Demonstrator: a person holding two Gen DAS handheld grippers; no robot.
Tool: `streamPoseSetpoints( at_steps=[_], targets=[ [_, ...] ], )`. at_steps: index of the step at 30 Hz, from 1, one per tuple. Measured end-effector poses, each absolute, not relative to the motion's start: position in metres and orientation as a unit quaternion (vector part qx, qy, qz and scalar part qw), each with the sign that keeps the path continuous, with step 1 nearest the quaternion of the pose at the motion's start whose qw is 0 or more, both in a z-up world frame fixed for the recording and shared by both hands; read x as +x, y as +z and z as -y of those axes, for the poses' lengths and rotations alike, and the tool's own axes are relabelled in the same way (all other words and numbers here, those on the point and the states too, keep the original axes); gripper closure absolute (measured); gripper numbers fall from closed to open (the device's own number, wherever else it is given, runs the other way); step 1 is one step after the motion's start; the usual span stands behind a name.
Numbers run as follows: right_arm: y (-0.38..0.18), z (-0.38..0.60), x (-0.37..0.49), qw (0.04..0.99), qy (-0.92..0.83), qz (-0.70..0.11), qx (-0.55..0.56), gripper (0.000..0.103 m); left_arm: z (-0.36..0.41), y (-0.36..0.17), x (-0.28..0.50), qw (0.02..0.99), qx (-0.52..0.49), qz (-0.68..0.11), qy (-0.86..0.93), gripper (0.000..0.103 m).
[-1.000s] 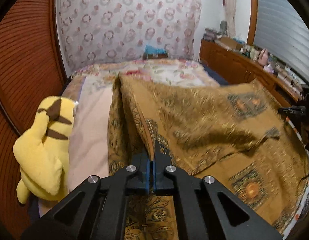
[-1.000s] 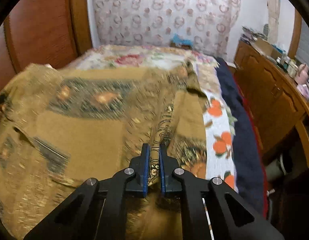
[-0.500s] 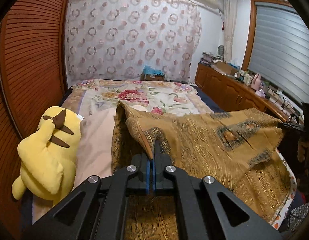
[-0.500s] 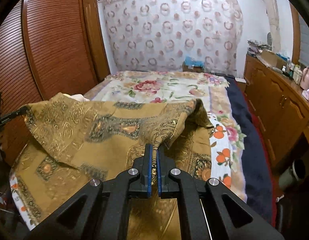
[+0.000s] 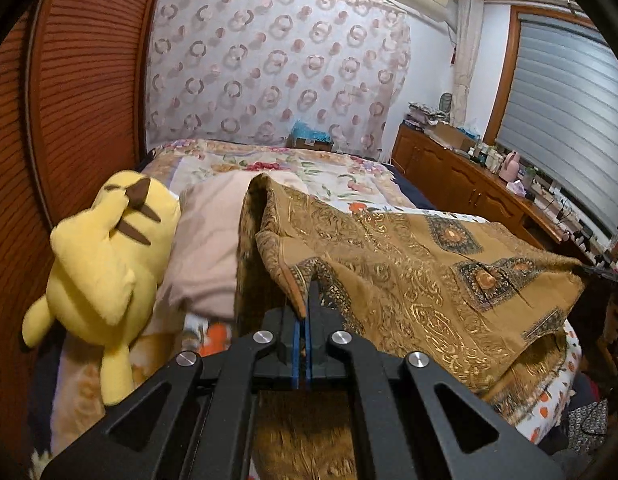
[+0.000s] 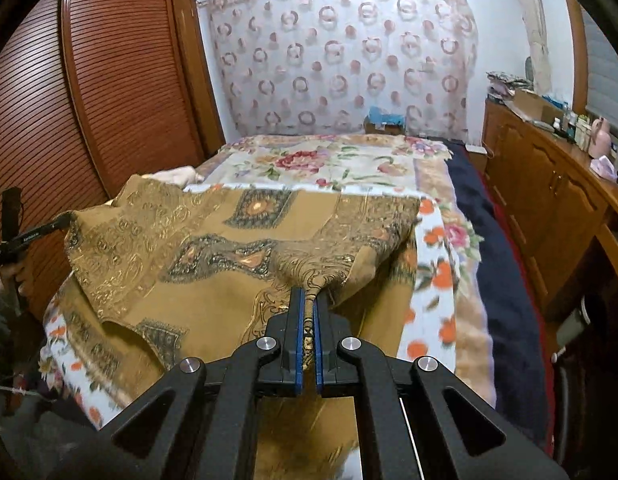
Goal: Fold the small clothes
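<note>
Bedroom with a floral-quilted bed (image 6: pixel 341 160), over which a gold-brown patterned cloth (image 5: pixel 409 272) hangs stretched, its lower part draped on the mattress. Left gripper (image 5: pixel 302 320) has its fingers pinched tight on one corner of the cloth, right gripper (image 6: pixel 307 312) has its fingers clamped on a bunched edge. Just beside the cloth lies a pink pillow (image 5: pixel 213 240), with a yellow plush toy (image 5: pixel 105 256) against it, near the wooden louvred wardrobe (image 6: pixel 109 80)

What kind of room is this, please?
Most likely a home bedroom. A bed with a floral quilt fills the middle, a yellow plush toy sits beside it, and a wooden louvred wardrobe stands along the wall.
</note>
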State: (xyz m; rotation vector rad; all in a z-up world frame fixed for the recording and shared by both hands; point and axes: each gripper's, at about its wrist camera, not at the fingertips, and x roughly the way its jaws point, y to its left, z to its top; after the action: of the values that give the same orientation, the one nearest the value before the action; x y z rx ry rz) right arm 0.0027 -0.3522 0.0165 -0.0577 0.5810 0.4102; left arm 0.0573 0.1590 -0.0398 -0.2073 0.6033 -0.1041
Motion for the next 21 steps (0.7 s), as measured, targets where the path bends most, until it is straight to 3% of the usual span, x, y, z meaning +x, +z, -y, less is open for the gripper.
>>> streamPoseSetpoints(
  at_steps=[14, 21],
  targets=[
    [-0.012, 0.353, -0.012, 0.924, 0.169, -0.342, -0.031, 0.099, -0.177, -0.087, 0.04, 0.929, -0.159, -0.333, -0.036, 0.101],
    [0.01, 0.356, -0.008, 0.929, 0.185, -0.319, 0.007, 0.099, -0.189, -0.06, 0.029, 0.938, -0.171, -0.297, -0.044, 0.101]
  ],
)
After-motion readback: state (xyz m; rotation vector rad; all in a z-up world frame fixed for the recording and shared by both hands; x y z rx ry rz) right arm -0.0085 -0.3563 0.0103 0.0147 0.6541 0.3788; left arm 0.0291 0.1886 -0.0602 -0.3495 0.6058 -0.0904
